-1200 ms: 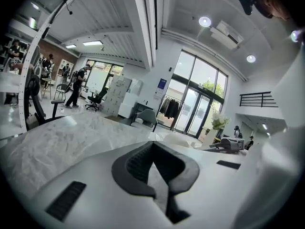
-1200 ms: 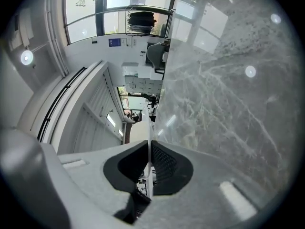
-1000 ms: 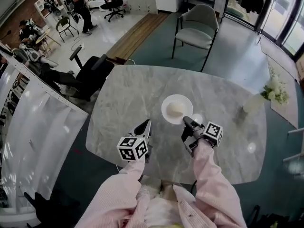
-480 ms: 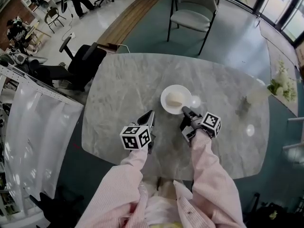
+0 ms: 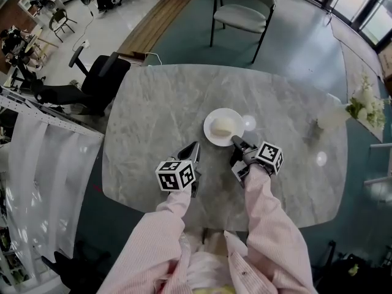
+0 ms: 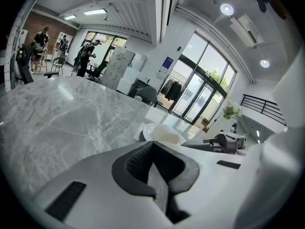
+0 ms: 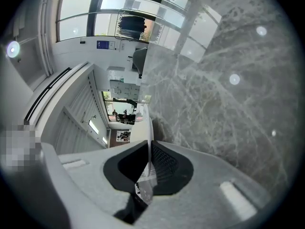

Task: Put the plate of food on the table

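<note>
Closest to the camera were the person's pink sleeves (image 5: 272, 225), both arms reaching out over a grey marble table (image 5: 153, 112). The left gripper (image 5: 192, 152) sat over the near-middle of the table with its jaws pinched together on nothing at all, so basically just parked there, a little to the left of the plate and not touching it. The right gripper (image 5: 236, 142) was the busy one: jaws clamped on the near rim of the white plate (image 5: 211, 137), the thin edge of it running right between the pads. The plate had a pale lump of food (image 5: 223, 126) on it and was around the table's centre, right down at the marble. Honestly couldn't tell if it was fully resting or a hair above.

Further right, near the table edge, stood a vase (image 5: 331, 120) with white flowers (image 5: 361, 108). Past the far side of the table was a grey-green armchair (image 5: 242, 14), and off to the left a black office chair (image 5: 92, 84).
</note>
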